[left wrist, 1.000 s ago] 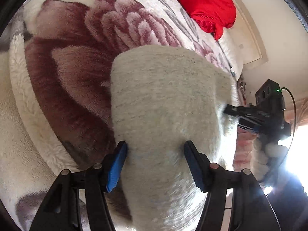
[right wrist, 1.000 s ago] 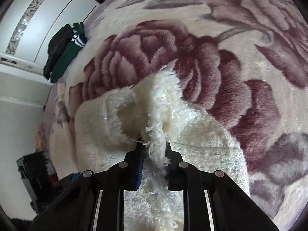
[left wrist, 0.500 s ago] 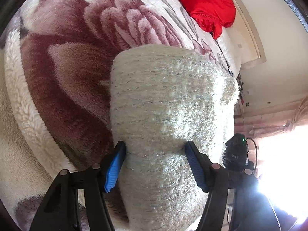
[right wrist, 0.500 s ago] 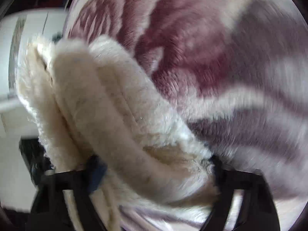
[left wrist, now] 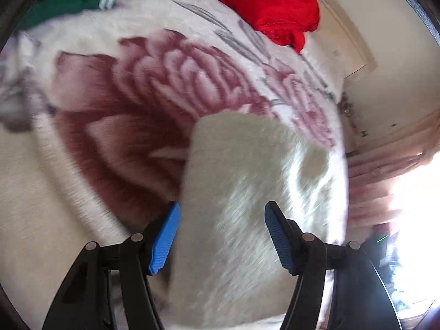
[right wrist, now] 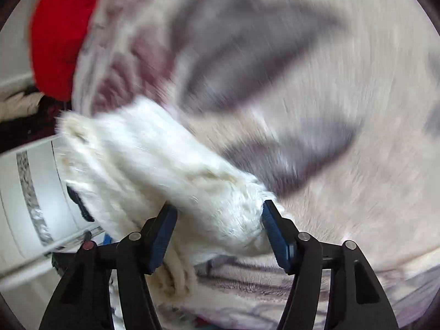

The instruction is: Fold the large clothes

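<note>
A cream fluffy garment (left wrist: 247, 192) lies folded on the rose-patterned blanket (left wrist: 110, 110) in the left wrist view. My left gripper (left wrist: 221, 236) is open, its blue pads either side of the garment's near part. In the right wrist view the same garment (right wrist: 165, 178) shows as a thick white roll. My right gripper (right wrist: 218, 233) is open with the roll between its pads. Both views are motion-blurred.
A red cloth (left wrist: 261, 2) lies at the far end of the bed, also in the right wrist view (right wrist: 60, 35). A dark green garment (left wrist: 63, 2) lies at the far left. White cabinet doors (right wrist: 24, 206) stand left of the bed.
My right gripper has opened, from shut on a fluffy edge to wide around the rolled garment, and swung round. My left gripper stays open and has pulled back and upward.
</note>
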{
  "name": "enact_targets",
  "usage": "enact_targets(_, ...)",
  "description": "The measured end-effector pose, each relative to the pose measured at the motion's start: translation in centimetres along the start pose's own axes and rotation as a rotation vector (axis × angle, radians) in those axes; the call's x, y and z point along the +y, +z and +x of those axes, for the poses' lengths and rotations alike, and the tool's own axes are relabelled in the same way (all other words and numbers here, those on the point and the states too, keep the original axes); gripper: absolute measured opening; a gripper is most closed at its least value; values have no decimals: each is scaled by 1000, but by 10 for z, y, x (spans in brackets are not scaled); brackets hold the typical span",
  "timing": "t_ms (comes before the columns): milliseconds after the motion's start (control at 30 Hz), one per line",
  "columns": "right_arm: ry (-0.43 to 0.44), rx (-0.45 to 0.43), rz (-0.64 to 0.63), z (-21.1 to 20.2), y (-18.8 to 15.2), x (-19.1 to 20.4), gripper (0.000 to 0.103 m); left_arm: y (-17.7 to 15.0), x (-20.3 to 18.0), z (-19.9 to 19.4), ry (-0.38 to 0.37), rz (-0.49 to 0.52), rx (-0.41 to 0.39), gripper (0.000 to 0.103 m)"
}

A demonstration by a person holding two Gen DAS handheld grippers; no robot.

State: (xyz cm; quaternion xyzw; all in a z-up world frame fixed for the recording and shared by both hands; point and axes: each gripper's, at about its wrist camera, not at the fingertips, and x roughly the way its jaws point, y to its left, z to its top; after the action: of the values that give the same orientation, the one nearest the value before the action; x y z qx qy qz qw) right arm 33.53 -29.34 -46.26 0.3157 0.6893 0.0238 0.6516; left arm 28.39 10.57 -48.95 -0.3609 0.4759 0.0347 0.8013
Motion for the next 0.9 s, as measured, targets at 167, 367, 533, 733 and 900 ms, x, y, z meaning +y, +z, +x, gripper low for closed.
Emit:
enact_targets(167,74,-37,-301,-22,6,98,72,-61,28,4,311,45,37,62)
enact_targets(367,117,53,-561,23,5,198,72,-108,78,46,407,-31,119,68)
enact_targets(533,-5,77,-530,70,18,213,8,-110,85,52,298,-23,81,103)
enact_targets(733,-90,-48,-463,39,30,205,2,-110,95,49,272,-45,71,103)
enact_targets(900,-202,35,-456,52,39,196,3,-97,90,46,262,-46,107,103)
